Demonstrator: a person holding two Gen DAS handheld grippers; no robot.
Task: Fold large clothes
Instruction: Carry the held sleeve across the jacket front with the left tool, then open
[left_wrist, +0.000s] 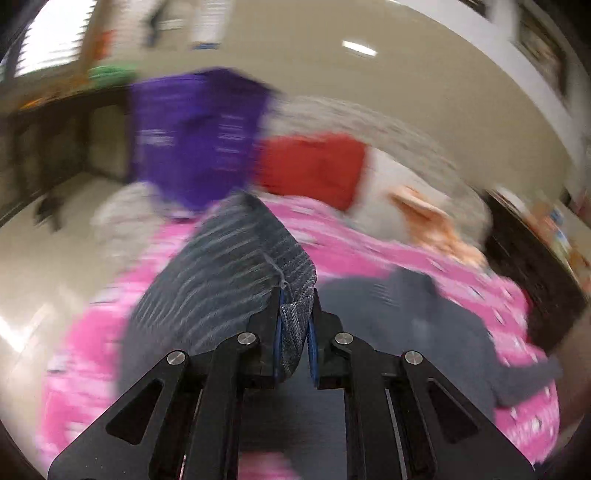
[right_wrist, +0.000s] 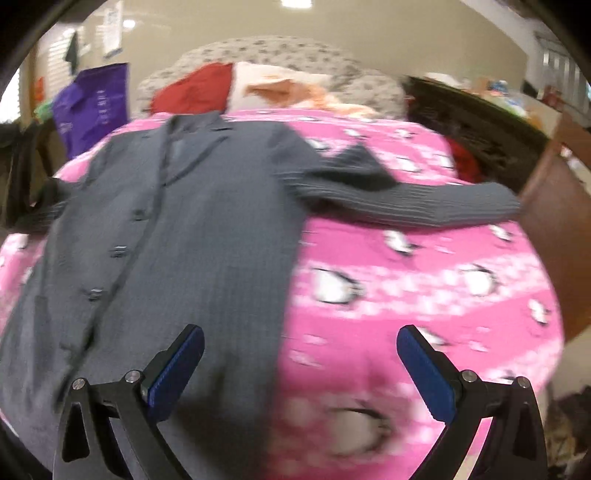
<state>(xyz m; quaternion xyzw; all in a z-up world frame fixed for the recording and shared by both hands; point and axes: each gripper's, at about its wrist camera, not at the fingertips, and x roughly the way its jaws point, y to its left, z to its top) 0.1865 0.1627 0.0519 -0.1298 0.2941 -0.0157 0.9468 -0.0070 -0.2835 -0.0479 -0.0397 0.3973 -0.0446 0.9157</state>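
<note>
A grey jacket (right_wrist: 207, 206) is spread on the pink bed (right_wrist: 424, 280); no fold is finished. Its sleeve (left_wrist: 229, 266) is pinched in the left hand-held gripper (left_wrist: 295, 332), while the right hand-held gripper (right_wrist: 300, 363) is held open, empty.

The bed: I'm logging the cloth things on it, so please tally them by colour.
Grey: 2, jacket and spotted cover
Pink: 1, blanket
Red: 1, cloth
White and orange: 1, pillow
Total: 5
</note>
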